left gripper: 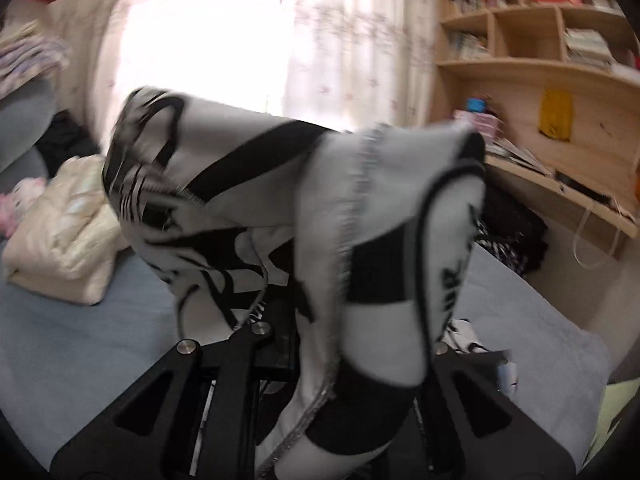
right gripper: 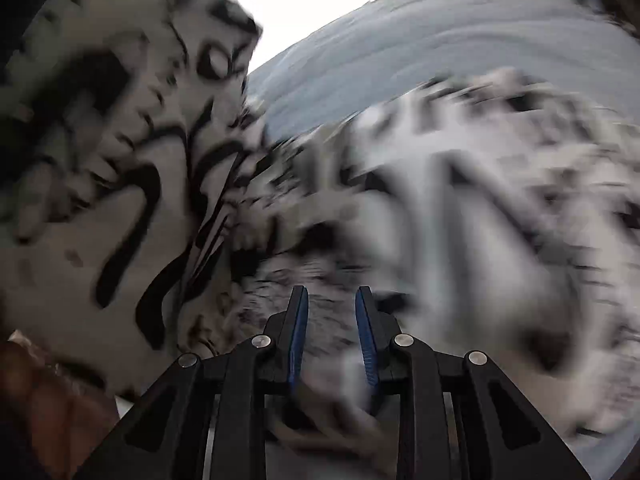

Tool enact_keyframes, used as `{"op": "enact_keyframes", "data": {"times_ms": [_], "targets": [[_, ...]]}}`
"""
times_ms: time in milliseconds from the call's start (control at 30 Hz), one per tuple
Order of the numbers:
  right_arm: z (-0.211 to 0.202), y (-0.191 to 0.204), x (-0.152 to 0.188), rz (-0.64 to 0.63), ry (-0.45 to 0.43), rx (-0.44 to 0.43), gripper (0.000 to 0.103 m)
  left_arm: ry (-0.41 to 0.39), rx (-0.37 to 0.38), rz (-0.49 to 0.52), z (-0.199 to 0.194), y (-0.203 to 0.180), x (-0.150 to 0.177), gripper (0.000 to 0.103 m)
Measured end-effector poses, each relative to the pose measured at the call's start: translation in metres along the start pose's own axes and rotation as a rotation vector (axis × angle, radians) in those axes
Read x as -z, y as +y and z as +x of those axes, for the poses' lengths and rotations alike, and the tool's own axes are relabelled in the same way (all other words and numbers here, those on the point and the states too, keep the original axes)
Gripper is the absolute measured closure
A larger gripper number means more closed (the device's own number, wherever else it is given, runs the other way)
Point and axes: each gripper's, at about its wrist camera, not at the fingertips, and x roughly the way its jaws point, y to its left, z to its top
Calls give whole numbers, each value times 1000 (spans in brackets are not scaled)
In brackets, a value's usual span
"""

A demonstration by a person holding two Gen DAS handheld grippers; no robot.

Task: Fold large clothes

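Observation:
A large white garment with black print (left gripper: 280,184) is lifted above the blue-grey bed (left gripper: 100,336). It drapes over my left gripper (left gripper: 340,344) and hides the fingertips; the cloth runs down between the jaws, so the gripper looks shut on it. In the right wrist view the same garment (right gripper: 120,168) fills the frame, blurred by motion. My right gripper (right gripper: 332,300) has its blue-padded fingers (right gripper: 298,340) apart, with cloth lying just ahead and below them.
A cream puffy jacket (left gripper: 64,232) lies on the bed at the left. Dark clothes (left gripper: 516,232) lie at the bed's right edge. A wooden desk and bookshelves (left gripper: 560,80) stand at the right, a bright curtained window (left gripper: 240,40) behind.

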Motion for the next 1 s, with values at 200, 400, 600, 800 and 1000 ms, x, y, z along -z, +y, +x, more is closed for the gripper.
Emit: {"op": "enact_keyframes", "data": {"times_ms": [200, 400, 600, 800, 1000], "targets": [[-98, -94, 2, 150, -220, 244, 78, 48, 108, 81, 34, -95, 24, 96], [-130, -162, 28, 309, -237, 355, 78, 255, 114, 322, 87, -206, 122, 96], [-124, -169, 38, 338, -185, 338, 78, 361, 67, 403, 113, -224, 174, 95], [-140, -172, 38, 329, -221, 302, 62, 470, 118, 345, 110, -198, 150, 76], [-168, -166, 33, 304, -294, 336, 62, 473, 134, 373, 74, -209, 132, 56]]}}
